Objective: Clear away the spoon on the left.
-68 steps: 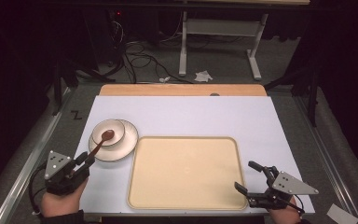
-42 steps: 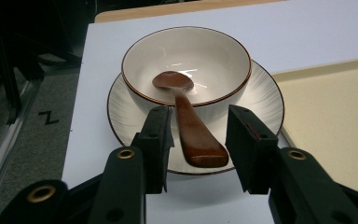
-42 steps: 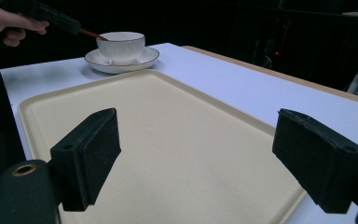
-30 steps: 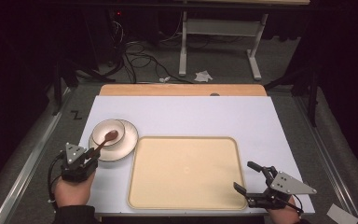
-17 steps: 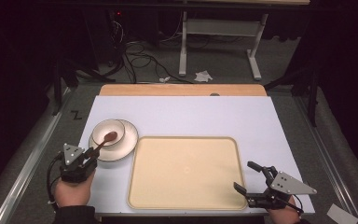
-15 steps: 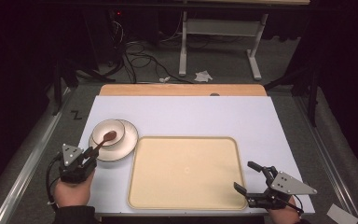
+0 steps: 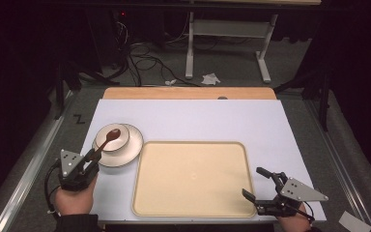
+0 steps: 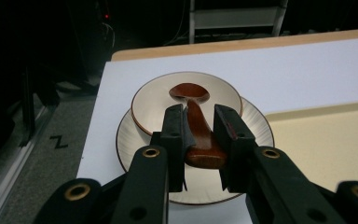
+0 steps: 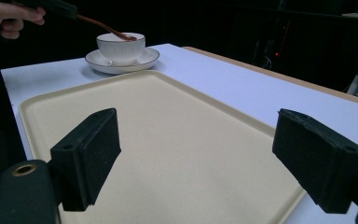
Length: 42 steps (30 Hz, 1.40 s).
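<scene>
I take the beige tray [image 7: 191, 179] as my landmark; just beside its far-left corner a bowl [image 8: 186, 100] sits on a saucer [image 7: 132, 147]; my left gripper [image 8: 199, 135] has its jaws around the brown spoon [image 8: 196, 126] handle, bowl end resting inside; my right gripper [image 9: 196, 161] hangs wide apart, empty, over the tray's near-right corner.

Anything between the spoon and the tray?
Nothing visible. The left gripper has its jaws around the spoon handle; the bowl and saucer sit beside the bare tray.
</scene>
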### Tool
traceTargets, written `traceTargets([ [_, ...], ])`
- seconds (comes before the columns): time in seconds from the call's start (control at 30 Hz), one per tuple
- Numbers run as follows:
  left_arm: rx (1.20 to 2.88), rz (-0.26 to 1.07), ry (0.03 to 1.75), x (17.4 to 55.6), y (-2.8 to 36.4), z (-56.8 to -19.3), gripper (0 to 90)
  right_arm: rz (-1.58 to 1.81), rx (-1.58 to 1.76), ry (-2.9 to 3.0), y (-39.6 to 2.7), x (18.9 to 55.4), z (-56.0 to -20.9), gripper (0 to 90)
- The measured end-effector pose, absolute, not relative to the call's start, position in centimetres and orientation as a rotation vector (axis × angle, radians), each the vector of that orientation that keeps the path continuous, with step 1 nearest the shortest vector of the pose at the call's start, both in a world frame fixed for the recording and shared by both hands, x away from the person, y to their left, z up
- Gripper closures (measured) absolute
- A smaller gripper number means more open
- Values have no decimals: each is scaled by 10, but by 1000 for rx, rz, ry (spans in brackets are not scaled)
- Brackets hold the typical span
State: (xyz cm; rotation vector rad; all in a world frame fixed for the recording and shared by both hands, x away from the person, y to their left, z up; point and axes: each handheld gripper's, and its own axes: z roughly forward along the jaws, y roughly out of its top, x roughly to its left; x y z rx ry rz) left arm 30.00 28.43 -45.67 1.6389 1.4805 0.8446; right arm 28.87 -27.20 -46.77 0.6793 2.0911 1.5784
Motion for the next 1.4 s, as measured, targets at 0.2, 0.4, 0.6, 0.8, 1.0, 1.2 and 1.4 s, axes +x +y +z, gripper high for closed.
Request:
traceTargets([
  [0.2,1619,867,1458,297,282,-454,747,1575,674,2092,-272,289,-468,162],
  [0.4,1584,898,1423,293,281,-448,748,1577,677,2093,-272,289,-468,162],
  [0.6,1562,912,1390,289,278,-441,748,1578,681,2098,-271,289,-468,162],
  [0.8,1551,907,1351,283,273,-434,748,1571,678,2098,-272,289,-468,162],
  [1.0,1560,876,1302,275,263,-429,747,1586,676,2101,-271,289,-468,162],
  [1.2,1560,854,1260,269,252,-426,748,1599,678,2090,-272,288,-467,162],
  [1.4,1596,837,1220,266,236,-428,747,1633,652,2062,-273,287,-465,162],
])
